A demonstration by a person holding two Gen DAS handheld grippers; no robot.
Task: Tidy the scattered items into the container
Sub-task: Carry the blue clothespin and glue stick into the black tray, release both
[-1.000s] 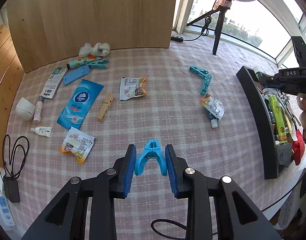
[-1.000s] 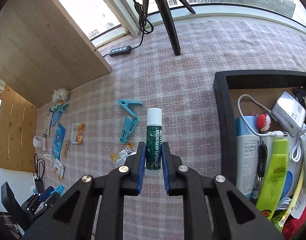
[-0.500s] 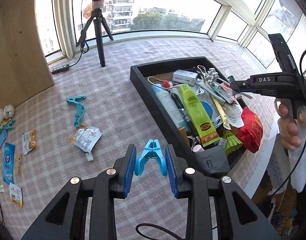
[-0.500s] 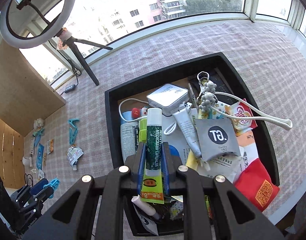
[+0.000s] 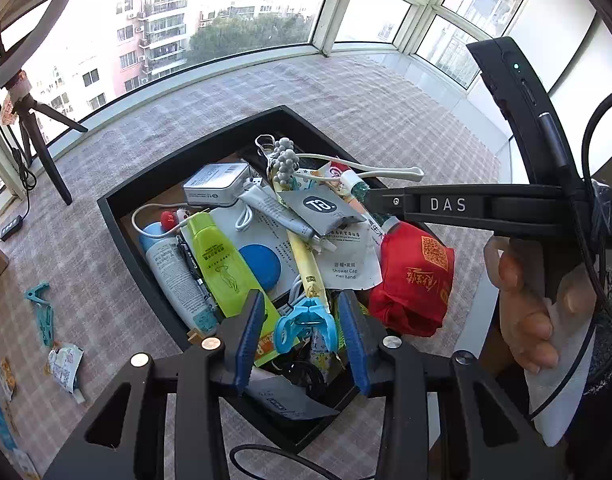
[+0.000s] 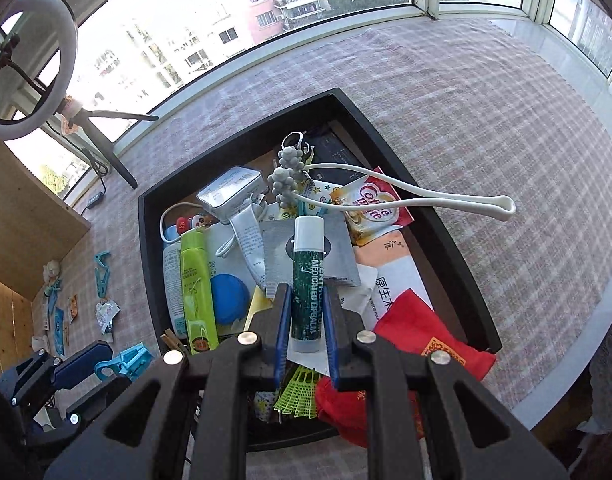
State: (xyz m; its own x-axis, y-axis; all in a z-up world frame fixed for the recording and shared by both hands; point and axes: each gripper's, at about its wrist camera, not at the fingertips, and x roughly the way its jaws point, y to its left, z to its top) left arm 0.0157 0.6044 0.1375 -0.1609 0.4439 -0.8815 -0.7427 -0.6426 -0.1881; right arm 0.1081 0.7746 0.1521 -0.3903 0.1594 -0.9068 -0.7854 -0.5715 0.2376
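Note:
The black container [image 5: 117, 224] is full of mixed items and also shows in the right wrist view [image 6: 145, 240]. My left gripper [image 5: 303, 328] holds a blue clothes peg [image 5: 306, 322] over the container's near end, the jaws a little wider than the peg. My right gripper [image 6: 307, 320] is shut on a green lip balm stick [image 6: 307, 280] with a white cap, held above the middle of the container. The left gripper and its peg also show in the right wrist view [image 6: 121, 362], at the lower left.
Teal pegs [image 5: 41, 308] and small sachets [image 5: 63, 364] lie scattered on the checked cloth left of the container. A ring light on a tripod [image 6: 29, 64] stands at the far left. Windows run along the back. The table edge is close on the right.
Both grippers have moved from over the cloth to above the container, each still carrying its item. The left jaws look slightly wider around the peg.

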